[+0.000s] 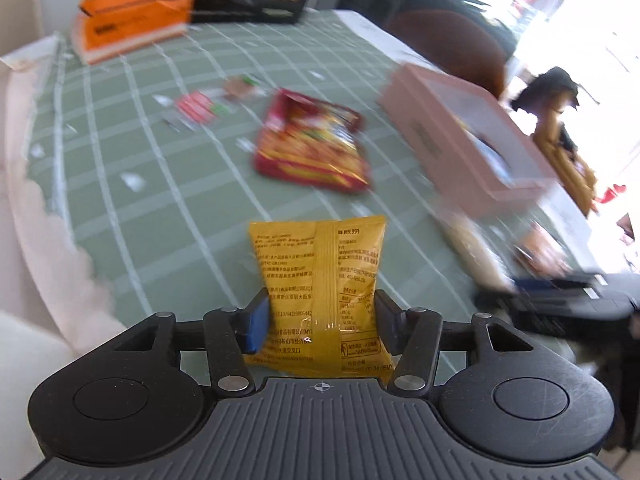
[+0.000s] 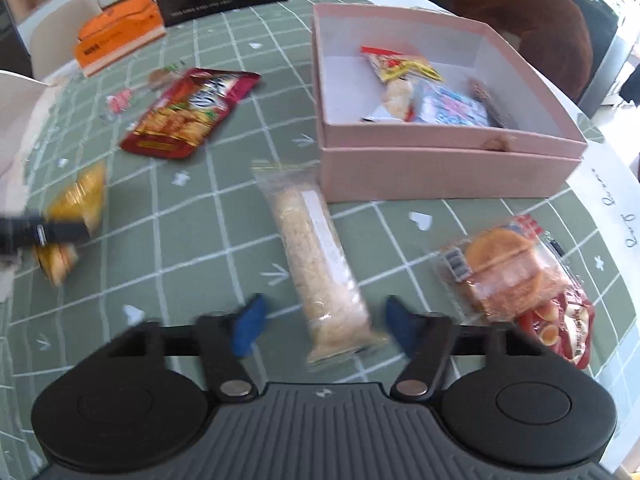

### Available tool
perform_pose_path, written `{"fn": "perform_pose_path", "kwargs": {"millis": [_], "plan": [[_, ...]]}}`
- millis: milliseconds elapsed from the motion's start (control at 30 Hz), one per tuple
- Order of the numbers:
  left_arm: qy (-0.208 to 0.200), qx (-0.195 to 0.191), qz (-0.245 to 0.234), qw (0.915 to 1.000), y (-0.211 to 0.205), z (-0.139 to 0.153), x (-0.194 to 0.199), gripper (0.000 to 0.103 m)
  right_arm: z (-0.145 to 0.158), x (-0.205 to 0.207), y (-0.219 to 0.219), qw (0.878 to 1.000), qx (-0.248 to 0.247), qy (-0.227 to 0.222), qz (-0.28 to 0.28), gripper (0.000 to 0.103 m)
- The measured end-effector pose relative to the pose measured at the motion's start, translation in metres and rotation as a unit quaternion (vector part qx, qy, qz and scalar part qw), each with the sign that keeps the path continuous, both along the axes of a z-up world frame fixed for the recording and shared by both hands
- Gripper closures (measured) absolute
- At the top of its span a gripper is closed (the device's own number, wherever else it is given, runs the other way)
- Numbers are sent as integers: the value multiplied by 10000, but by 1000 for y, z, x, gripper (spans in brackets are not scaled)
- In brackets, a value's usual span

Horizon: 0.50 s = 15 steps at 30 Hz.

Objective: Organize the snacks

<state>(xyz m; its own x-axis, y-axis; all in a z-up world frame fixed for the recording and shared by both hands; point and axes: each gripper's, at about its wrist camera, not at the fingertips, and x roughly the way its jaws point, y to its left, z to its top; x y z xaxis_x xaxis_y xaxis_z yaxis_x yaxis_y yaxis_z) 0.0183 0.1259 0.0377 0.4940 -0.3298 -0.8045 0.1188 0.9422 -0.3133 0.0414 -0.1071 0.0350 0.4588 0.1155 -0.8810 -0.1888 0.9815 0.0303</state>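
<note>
While the left fingers (image 1: pixel 322 314) pinch a yellow Chinese-printed packet (image 1: pixel 320 280), the right fingers (image 2: pixel 322 326) straddle, untouched, a clear bar (image 2: pixel 320 256).

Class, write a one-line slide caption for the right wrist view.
Right gripper straddles a clear-wrapped rice bar on the checked tablecloth, near the pink box of snacks.

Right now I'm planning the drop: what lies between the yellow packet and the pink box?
Only bare tablecloth; yellow packet, pink box, in the right wrist view.
</note>
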Motion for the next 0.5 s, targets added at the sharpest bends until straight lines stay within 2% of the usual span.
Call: {"fn": "perform_pose_path", "kwargs": {"millis": [33, 167, 300, 500], "plan": [[44, -76, -75, 9999, -6, -1, -7, 44, 2, -2, 3, 10000, -26, 16, 61, 70], [127, -327, -383, 9986, -29, -2, -27, 44, 7, -13, 6, 9997, -32, 161, 190, 71], [202, -593, -621, 9961, -44, 0, -30, 44, 16, -32, -6, 9998, 111, 179, 28, 72], [230, -737, -710, 9945, -69, -3, -28, 44, 25, -51, -38, 9986, 304, 39, -421, 72]]}}
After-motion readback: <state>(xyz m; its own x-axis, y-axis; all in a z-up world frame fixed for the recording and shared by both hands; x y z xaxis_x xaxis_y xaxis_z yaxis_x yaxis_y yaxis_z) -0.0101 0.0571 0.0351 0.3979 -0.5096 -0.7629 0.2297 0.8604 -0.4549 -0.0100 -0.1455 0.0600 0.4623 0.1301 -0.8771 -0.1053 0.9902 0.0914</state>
